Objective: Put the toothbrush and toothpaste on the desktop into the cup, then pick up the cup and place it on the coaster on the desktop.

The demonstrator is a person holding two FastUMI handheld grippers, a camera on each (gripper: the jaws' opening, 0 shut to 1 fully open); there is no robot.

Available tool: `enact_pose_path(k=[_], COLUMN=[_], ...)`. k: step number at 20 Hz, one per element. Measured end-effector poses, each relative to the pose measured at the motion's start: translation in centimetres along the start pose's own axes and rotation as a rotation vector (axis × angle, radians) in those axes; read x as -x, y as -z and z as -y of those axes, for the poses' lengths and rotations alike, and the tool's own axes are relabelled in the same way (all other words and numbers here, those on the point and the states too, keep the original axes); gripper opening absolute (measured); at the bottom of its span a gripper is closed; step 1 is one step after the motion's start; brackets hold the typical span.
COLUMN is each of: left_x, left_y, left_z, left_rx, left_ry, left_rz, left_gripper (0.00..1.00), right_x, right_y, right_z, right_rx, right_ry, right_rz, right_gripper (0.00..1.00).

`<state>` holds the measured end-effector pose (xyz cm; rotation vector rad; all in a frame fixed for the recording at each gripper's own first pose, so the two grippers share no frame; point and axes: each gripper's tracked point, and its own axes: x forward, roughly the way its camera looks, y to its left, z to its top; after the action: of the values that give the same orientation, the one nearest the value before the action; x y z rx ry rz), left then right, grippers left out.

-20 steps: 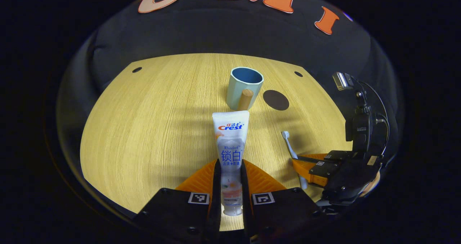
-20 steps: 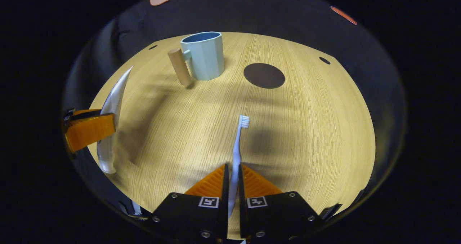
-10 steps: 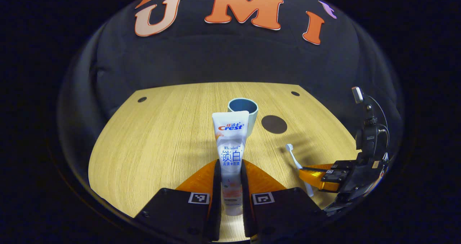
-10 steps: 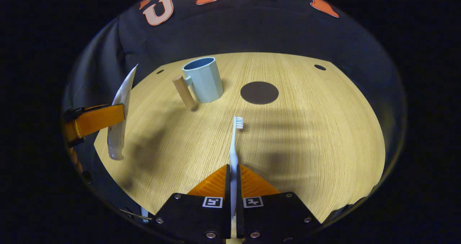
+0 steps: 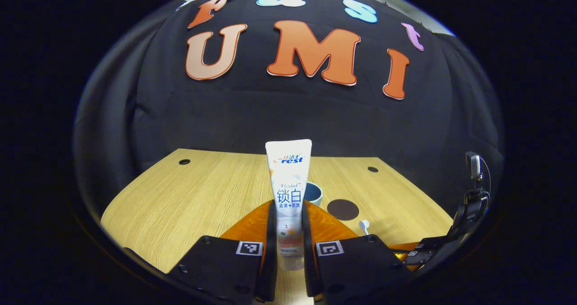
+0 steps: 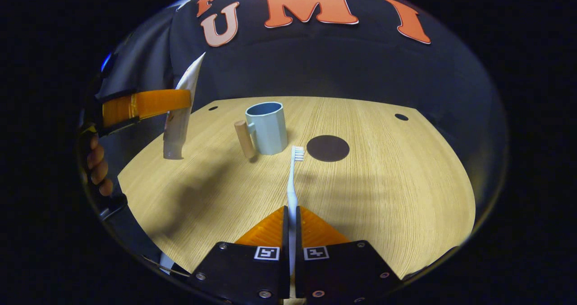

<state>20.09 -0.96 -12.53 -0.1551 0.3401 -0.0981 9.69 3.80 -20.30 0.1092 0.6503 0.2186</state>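
Left gripper view: your left gripper (image 5: 288,233) is closed on the white toothpaste tube (image 5: 289,192), both fingers pressing its lower body, the flat crimped end pointing away from the camera and the cap end between the finger bases. The tube is lifted clear of the pale wooden counter (image 5: 203,192). Directly behind the tube stands the light blue faceted cup (image 5: 314,192), mostly hidden by it. To the right of the cup lies the round dark brown coaster (image 5: 343,209), flat on the counter and apart from the cup. The bristle head of the white toothbrush (image 5: 364,226) shows nearer than the coaster, and your right gripper (image 5: 421,251) appears at the lower right edge.

Right gripper view: your right gripper (image 6: 291,233) is clamped on the handle of the toothbrush (image 6: 294,179), which points forward with its bristle head raised, in line with the gap between cup and coaster. The cup (image 6: 267,127) stands upright on the counter (image 6: 383,174), its wooden peg handle (image 6: 244,138) on its left side. The coaster (image 6: 327,148) lies just to the right of the cup, not touching it. Well to the left of the cup, the left gripper (image 6: 180,104) holds the toothpaste tube (image 6: 179,116) above the counter, cap end down; fingers of your hand (image 6: 97,165) show below it.
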Motion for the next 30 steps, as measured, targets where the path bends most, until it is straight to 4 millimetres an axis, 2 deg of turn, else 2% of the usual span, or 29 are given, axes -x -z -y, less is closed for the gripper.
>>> enact_pose_path(k=[4,11,13,19,24,30], left_x=[-1.2,-3.4,-3.7,-5.8,-6.9,-7.6], left_y=[-1.3,-3.3,-3.6,-4.3,-3.9,-2.8], left_z=[0.1,1.3,2.0,2.3,2.9,2.8], left_rx=[0.001,0.042,0.057,0.027,0.035,0.061], left_ry=[-0.001,0.035,0.057,0.079,0.106,0.105], left_rz=[0.069,0.129,0.127,0.166,0.158,0.120], left_gripper=[0.30,0.29,0.29,0.29,0.29,0.29], right_x=[0.0,0.9,0.8,-0.2,-1.0,-1.6], right_y=[-1.1,-5.1,-6.0,-8.1,-9.9,-12.6], right_z=[0.3,1.3,1.9,3.6,4.6,4.3], right_rx=[-0.025,-0.072,-0.066,-0.062,-0.067,-0.052], right_ry=[-0.014,-0.048,-0.041,-0.021,-0.018,-0.039], right_rz=[0.043,0.139,0.158,0.204,0.249,0.331], right_gripper=[0.05,0.05,0.05,0.05,0.05,0.05])
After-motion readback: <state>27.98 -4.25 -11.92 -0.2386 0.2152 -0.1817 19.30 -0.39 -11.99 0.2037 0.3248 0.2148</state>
